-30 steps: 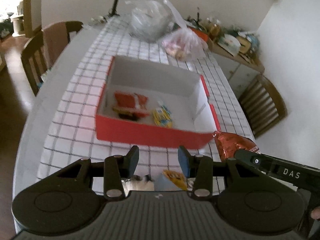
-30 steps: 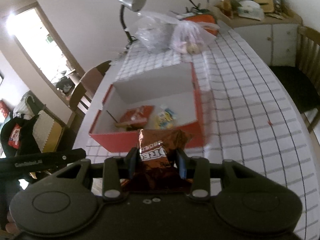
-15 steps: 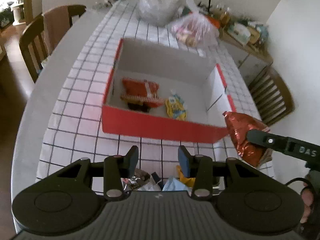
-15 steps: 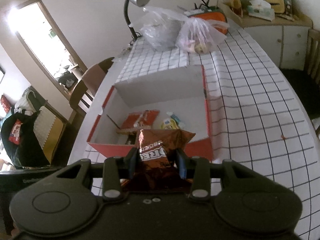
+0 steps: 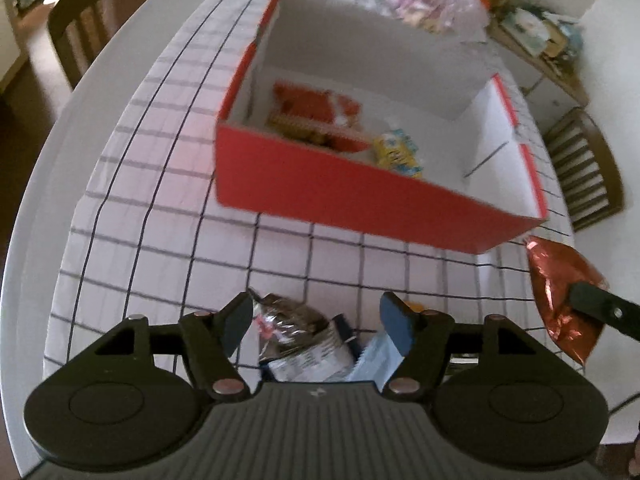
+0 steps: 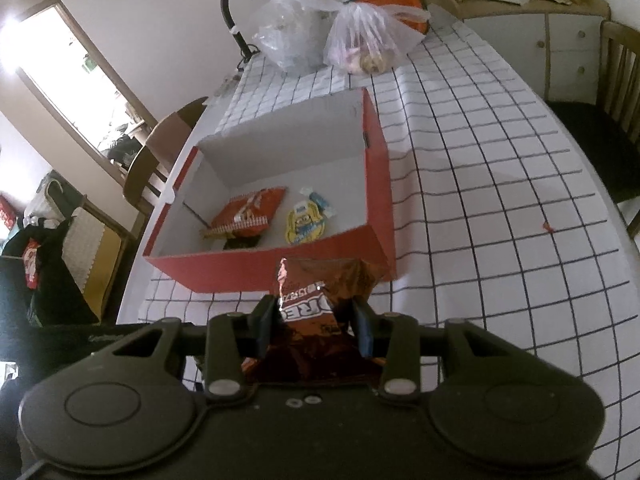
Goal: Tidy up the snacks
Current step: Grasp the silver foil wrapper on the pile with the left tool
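Right wrist view: one red box (image 6: 280, 264) on the table (image 6: 500, 184) holds two snacks, an orange pack (image 6: 250, 212) and a yellow pack (image 6: 305, 222). Right tool (image 6: 314, 320) grips a brown packet (image 6: 320, 300) just short of the box. Left tool (image 5: 316, 320) gapes over several blurred wrappers (image 5: 296, 340), partly hidden.

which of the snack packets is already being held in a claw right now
The brown foil packet, pinched in the right claw short of the red box. The red packet and yellow packet lie inside it.
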Motion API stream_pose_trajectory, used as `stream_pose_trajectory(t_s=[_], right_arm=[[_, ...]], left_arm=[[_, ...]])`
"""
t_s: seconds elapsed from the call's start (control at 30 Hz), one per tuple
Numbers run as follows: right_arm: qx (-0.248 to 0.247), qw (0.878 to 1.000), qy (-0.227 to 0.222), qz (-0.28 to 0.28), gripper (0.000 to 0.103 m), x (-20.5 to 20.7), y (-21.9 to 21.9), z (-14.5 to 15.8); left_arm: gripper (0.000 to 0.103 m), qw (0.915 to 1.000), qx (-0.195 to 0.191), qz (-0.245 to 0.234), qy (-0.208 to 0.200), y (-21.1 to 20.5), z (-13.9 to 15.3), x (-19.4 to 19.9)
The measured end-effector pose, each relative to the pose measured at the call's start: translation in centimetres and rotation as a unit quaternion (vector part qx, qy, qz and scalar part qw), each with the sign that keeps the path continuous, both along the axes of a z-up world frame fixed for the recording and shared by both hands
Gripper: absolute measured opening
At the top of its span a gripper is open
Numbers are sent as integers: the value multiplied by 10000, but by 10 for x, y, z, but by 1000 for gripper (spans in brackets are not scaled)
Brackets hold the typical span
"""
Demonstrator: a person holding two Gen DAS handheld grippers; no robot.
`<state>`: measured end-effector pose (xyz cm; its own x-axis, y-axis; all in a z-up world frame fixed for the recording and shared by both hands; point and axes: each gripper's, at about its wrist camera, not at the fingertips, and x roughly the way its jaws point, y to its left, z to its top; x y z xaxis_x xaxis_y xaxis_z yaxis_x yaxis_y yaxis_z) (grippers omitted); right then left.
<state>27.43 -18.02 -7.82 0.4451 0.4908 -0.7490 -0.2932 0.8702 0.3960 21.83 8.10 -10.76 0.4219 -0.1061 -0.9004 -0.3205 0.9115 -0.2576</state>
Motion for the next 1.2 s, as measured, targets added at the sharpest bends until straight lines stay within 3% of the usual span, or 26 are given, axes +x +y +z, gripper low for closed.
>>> stream_pose_trajectory(t_s=[0.53, 0.67, 0.8, 1.2], right_arm=[[-48, 9997, 246, 38, 38, -3, -1, -19], [-57, 9996, 272, 36, 38, -2, -2, -21], [-78, 9995, 288, 36, 38, -2, -2, -22], [-105, 9997, 209, -47, 38, -6, -7, -17]], left_arm=[[68, 9987, -213, 251, 383, 5, -39, 5], [57, 9981, -188, 282, 523, 5, -46, 7], [38, 9973, -124, 313, 653, 6, -54, 7], [30, 9978, -278, 443, 410, 11, -41, -4]])
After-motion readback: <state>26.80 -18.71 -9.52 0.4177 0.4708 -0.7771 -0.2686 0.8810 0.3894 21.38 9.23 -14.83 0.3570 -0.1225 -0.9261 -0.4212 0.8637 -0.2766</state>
